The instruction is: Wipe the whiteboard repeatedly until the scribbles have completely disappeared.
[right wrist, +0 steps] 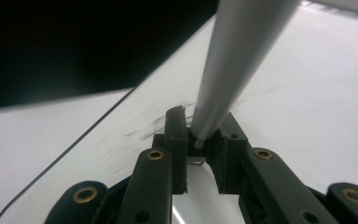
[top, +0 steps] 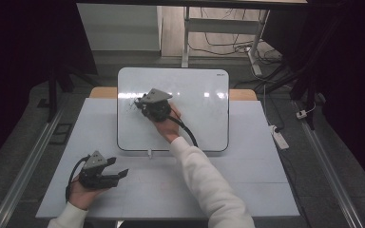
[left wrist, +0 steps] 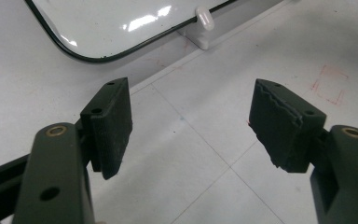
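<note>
Left gripper (top: 116, 175), lower left of the high view, rests on the white table (top: 247, 190) with jaws spread wide and empty. Right gripper (top: 138, 101), near frame centre, pinches a grey marker (right wrist: 233, 70) between closed jaws, held against the whiteboard (top: 204, 118). Faint dark strokes (right wrist: 144, 133) lie on the board just beside the jaws.

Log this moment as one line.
right gripper: shut on grey marker-like stick, at glossy white whiteboard | left gripper: open, above white table
</note>
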Demonstrator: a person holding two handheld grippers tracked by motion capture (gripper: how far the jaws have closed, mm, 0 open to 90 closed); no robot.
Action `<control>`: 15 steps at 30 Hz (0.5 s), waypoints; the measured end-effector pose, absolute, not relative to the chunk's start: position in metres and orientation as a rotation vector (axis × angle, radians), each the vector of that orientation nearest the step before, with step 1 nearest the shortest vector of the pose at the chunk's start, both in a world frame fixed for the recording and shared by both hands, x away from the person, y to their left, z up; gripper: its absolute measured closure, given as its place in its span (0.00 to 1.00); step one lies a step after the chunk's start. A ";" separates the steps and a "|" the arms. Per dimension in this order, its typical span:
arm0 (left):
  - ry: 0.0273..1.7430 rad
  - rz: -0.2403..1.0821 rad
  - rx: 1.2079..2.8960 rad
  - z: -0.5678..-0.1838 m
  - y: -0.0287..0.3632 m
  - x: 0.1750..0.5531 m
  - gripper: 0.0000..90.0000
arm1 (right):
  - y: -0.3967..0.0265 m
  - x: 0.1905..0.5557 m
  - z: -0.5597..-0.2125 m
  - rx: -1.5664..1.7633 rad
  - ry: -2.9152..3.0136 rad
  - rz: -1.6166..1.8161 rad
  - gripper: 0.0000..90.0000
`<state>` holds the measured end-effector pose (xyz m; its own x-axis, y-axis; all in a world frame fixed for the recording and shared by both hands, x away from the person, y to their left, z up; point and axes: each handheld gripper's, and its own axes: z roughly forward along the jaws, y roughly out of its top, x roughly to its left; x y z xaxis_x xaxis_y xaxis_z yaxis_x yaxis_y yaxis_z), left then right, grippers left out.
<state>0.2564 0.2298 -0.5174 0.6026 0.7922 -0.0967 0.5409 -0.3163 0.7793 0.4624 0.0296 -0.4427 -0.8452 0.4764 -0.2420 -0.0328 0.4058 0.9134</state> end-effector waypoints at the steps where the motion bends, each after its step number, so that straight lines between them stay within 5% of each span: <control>1: 1.055 0.387 2.007 -0.518 0.230 0.257 0.34 | 0.030 0.462 -0.443 0.378 2.196 1.442 0.86; 15: 1.059 0.383 2.002 -0.518 0.232 0.257 0.34 | 0.038 0.471 -0.436 0.333 2.254 1.422 0.86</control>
<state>0.2574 0.2320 -0.5179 0.6003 0.7932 -0.1027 0.5437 -0.3105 0.7798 0.4715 0.0383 -0.4355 -0.8688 0.4303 -0.2450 -0.0357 0.4390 0.8978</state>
